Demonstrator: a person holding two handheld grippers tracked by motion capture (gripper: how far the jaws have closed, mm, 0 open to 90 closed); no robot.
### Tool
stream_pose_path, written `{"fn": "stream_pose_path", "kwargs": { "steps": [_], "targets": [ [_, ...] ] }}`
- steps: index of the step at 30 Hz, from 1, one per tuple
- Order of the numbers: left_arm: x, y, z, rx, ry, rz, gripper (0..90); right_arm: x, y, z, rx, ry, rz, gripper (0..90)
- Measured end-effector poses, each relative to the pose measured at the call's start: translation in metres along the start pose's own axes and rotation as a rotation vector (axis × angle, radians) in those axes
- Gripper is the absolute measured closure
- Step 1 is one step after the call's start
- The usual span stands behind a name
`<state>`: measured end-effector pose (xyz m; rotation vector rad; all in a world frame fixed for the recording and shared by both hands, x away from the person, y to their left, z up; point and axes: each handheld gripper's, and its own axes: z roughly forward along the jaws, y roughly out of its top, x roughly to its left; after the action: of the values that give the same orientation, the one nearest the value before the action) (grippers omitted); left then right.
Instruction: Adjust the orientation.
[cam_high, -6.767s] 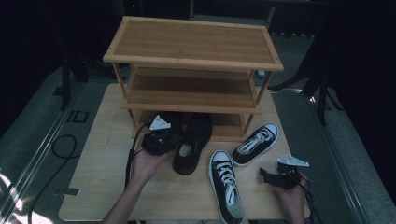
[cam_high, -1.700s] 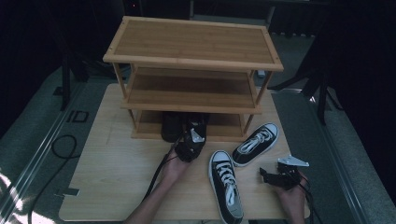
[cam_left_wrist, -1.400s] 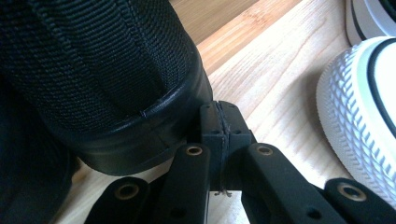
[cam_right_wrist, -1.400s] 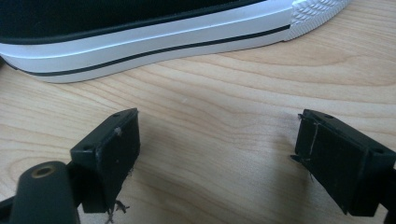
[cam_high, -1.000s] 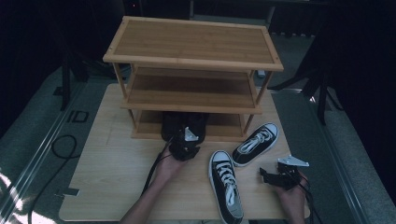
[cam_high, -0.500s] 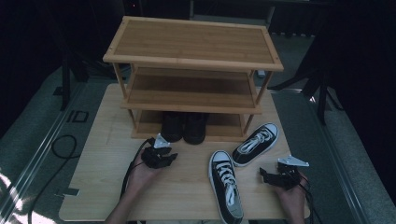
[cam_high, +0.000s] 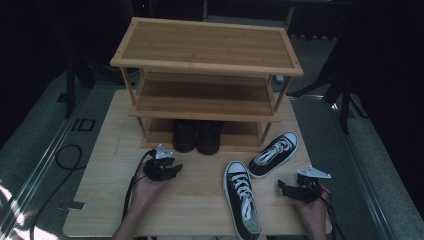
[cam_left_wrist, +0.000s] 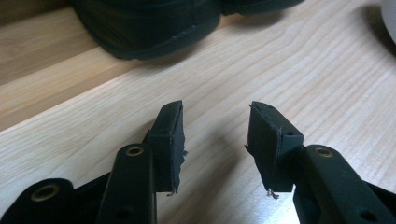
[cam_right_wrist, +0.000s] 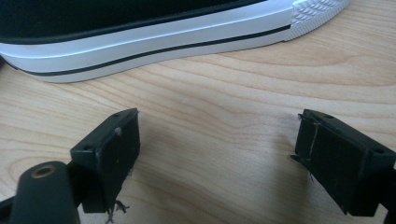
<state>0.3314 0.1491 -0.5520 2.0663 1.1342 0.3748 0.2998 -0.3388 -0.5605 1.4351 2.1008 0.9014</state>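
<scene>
Two black shoes stand side by side on the bottom shelf of the bamboo shoe rack; their dark heels fill the top of the left gripper view. My left gripper hovers over the board in front of them, open, its jaws just having opened, nothing between them. Two black-and-white sneakers lie on the board: one pointing toward me, one angled by the rack's right leg. My right gripper rests open at the front right, facing a sneaker's white sole.
The wooden board under everything ends at grey carpet on both sides. A black cable loops on the floor at the left. The rack's middle shelf and top carry nothing. Bare board lies between my two grippers.
My left gripper let go of the black shoe on the bottom shelf, drew back toward me and to the left, and its jaws opened. The right gripper stayed still.
</scene>
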Motion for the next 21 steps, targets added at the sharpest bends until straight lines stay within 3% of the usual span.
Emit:
{"fn": "stream_pose_path", "kwargs": {
  "steps": [7,12,16,18,21],
  "targets": [
    [0.002,-0.002,0.005,0.015,0.002,-0.005,55.5,0.0,0.0,-0.001,0.004,0.001,-0.002,16.7],
    [0.002,-0.002,0.005,0.012,-0.005,-0.007,55.5,-0.002,0.003,-0.006,0.026,0.0,0.002,35.4],
    [0.002,-0.003,0.005,0.007,-0.003,-0.004,55.3,-0.001,0.004,-0.009,0.019,0.037,0.001,45.4],
    [0.001,-0.003,0.005,0.002,0.003,0.003,55.1,0.005,0.007,-0.016,0.013,0.05,-0.039,54.7],
    [0.0,-0.004,0.006,-0.012,0.002,-0.003,54.9,0.008,0.008,-0.02,0.014,0.067,-0.066,58.5]
  ]
}}
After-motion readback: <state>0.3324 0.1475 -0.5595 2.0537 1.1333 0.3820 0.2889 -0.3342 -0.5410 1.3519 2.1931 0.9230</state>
